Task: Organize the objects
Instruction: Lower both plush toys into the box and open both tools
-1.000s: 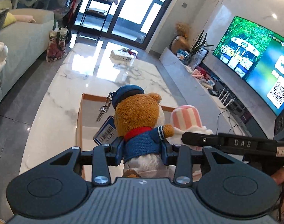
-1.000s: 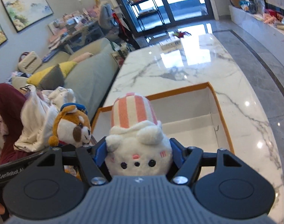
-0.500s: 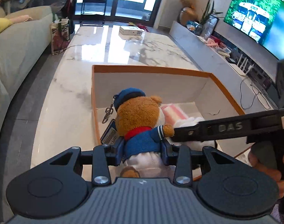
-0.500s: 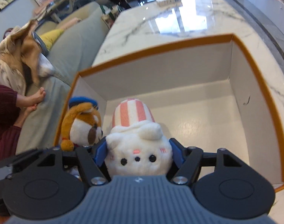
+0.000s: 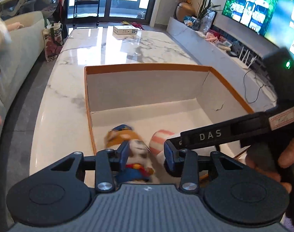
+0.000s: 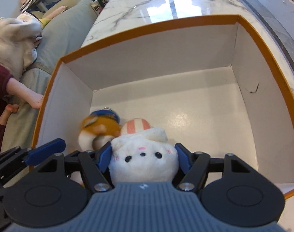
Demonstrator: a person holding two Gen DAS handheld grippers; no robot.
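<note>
Jaws on my left gripper (image 5: 146, 153) stand apart; the bear (image 5: 125, 135) lies blurred below and between them inside the box (image 5: 147, 67), and I cannot tell whether either pad touches it. Jaws on my right gripper (image 6: 144, 157) sit on both sides of the white plush (image 6: 143, 154), pads against its cheeks, so I read them as clamped on it. I count two plush toys, both low in the near left corner of the one box: the bear with its blue cap, and the white plush with its pink-striped hat, touching each other. One box, white inside with an orange rim, stands on the marble surface (image 5: 60, 100). One small white carton (image 5: 125, 30) lies at the far end of that surface, well apart from the box.
</note>
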